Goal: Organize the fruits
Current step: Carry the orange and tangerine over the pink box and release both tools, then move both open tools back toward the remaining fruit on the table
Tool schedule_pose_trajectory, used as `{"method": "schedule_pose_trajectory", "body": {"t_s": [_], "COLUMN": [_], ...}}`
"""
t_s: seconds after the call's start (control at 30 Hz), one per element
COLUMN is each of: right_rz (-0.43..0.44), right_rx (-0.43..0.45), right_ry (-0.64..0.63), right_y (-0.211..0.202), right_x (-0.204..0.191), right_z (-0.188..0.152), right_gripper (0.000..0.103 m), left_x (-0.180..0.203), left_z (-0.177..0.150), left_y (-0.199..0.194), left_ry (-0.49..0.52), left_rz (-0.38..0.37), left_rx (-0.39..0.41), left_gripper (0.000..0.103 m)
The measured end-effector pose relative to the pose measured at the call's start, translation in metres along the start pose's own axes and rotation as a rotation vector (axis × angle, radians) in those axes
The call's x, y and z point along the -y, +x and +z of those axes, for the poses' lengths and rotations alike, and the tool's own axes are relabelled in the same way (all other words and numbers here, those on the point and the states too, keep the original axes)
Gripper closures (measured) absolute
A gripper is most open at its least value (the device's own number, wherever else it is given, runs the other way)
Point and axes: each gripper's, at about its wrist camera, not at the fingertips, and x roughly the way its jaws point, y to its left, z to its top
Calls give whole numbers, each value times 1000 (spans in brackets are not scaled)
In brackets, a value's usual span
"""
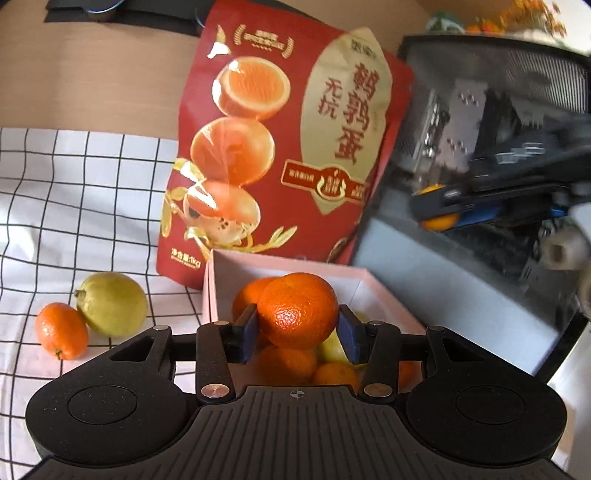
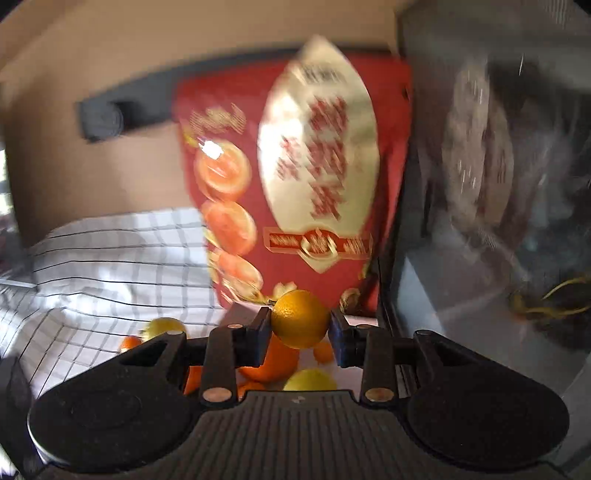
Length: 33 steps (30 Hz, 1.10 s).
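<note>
My left gripper [image 1: 298, 332] is shut on an orange mandarin [image 1: 297, 311], held just above a pale pink box [image 1: 221, 280] that holds several oranges and a yellow-green fruit. The right gripper [image 2: 300, 330] is shut on a small yellow-orange citrus [image 2: 300, 318], raised above the same box, with an orange [image 2: 273, 363] and a yellow fruit [image 2: 309, 380] below it. In the left wrist view the right gripper shows at the right [image 1: 443, 210], blurred, with its citrus [image 1: 439, 221] between the pads. A green-yellow lemon [image 1: 110, 303] and a small mandarin [image 1: 61, 330] lie on the checked cloth to the left.
A tall red snack bag [image 1: 280, 147] stands right behind the box. A black glass-sided case [image 1: 498, 110] fills the right side. The white cloth with black grid lines [image 1: 74, 192] covers a wooden table [image 1: 92, 74]. A dark mat [image 1: 122, 14] lies at the far edge.
</note>
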Motion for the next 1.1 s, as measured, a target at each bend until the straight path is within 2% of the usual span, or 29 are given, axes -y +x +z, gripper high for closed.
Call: {"method": "schedule_pose_trajectory", "body": {"t_s": [0.13, 0.2, 0.43, 0.6, 0.8, 0.87, 0.9, 1.03, 1.1], "right_rz": [2, 16, -28, -23, -48, -39, -35, -32, -20], "right_rx": [-135, -172, -187, -207, -192, -181, -173, -145, -138], "right_ry": [109, 146, 138, 135, 99, 98, 101, 58, 20], "right_y": [41, 51, 69, 78, 91, 92, 91, 81, 75], "right_x": [15, 21, 25, 24, 17, 15, 15, 4, -5], "right_z": [-7, -14, -17, -15, -13, -14, -14, -16, -16], "right_gripper": [71, 71, 71, 71, 69, 55, 54, 54, 54], "left_x": [8, 13, 23, 14, -7, -18, -26, -77, -105], "left_z": [-5, -6, -16, -6, 7, 15, 20, 39, 44], "left_y": [2, 4, 13, -2, -18, -24, -30, -57, -62], "left_ry": [43, 73, 144, 89, -4, -42, -64, -218, -254], "left_rz": [-31, -47, -33, -60, 32, 71, 94, 242, 307], "left_rx": [-28, -45, -125, -35, 90, 127, 158, 261, 238], "left_gripper": [53, 53, 52, 52, 52, 52, 52, 52, 52]}}
